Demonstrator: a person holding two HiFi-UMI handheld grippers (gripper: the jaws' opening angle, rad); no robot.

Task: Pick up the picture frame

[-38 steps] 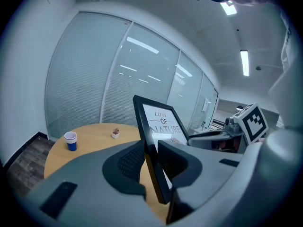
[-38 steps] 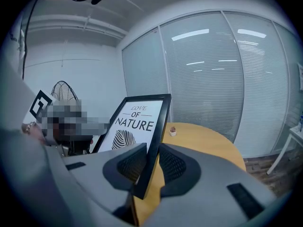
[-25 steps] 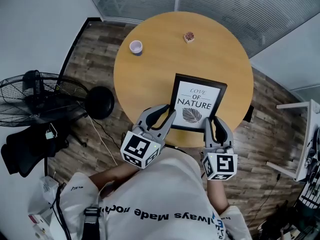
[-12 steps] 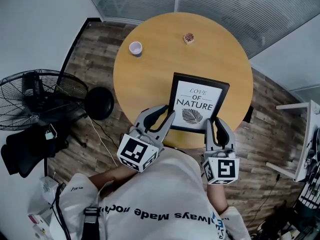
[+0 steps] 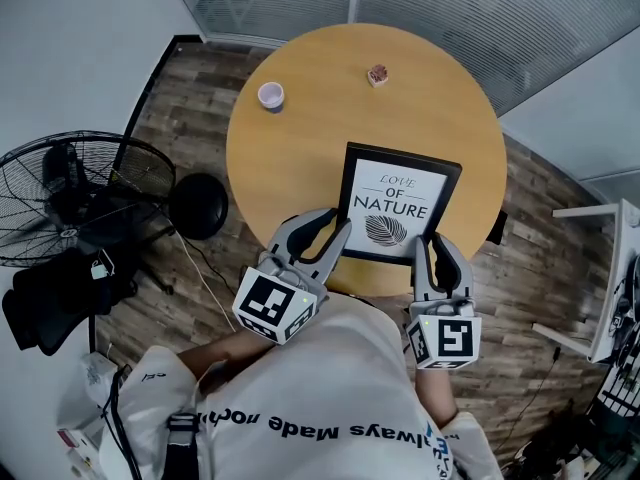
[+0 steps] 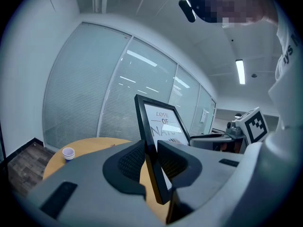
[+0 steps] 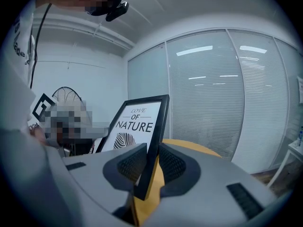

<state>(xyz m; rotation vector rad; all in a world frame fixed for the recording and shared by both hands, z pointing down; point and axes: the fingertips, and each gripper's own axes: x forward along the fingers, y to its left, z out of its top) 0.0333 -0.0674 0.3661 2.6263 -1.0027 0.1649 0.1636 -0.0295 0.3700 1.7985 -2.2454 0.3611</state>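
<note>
Since a second ago the picture frame (image 5: 397, 203) has tipped a little further up at its far edge, its top rail sitting slightly higher in the head view, while both grippers have hardly shifted. I have the left gripper (image 5: 325, 230) clamped on the frame's left rail near the lower corner. In the left gripper view (image 6: 150, 148) the two ribbed pads (image 6: 131, 161) press on either face of the black rail, and the corner pokes out below them. The right gripper (image 5: 436, 248) is likewise closed on the frame at its lower right. In the right gripper view (image 7: 152, 162) the pads (image 7: 173, 164) squeeze the dark edge from both sides, and the print reading "LOVE OF NATURE" with a leaf drawing faces away to the left.

From the head camera, the frame hangs over the near part of the round wooden table (image 5: 300, 148), its near edge by the table's rim. I cannot tell whether that edge is clear of the wood.

Further out on the tabletop, a small white cup (image 5: 271, 94) stands towards the far left, well apart from a small brown object (image 5: 377, 74) near the far edge. Off to the left, a black floor fan (image 5: 80, 193) stands on the plank floor. Glass panels with blinds (image 5: 450, 8) run behind the table.
</note>
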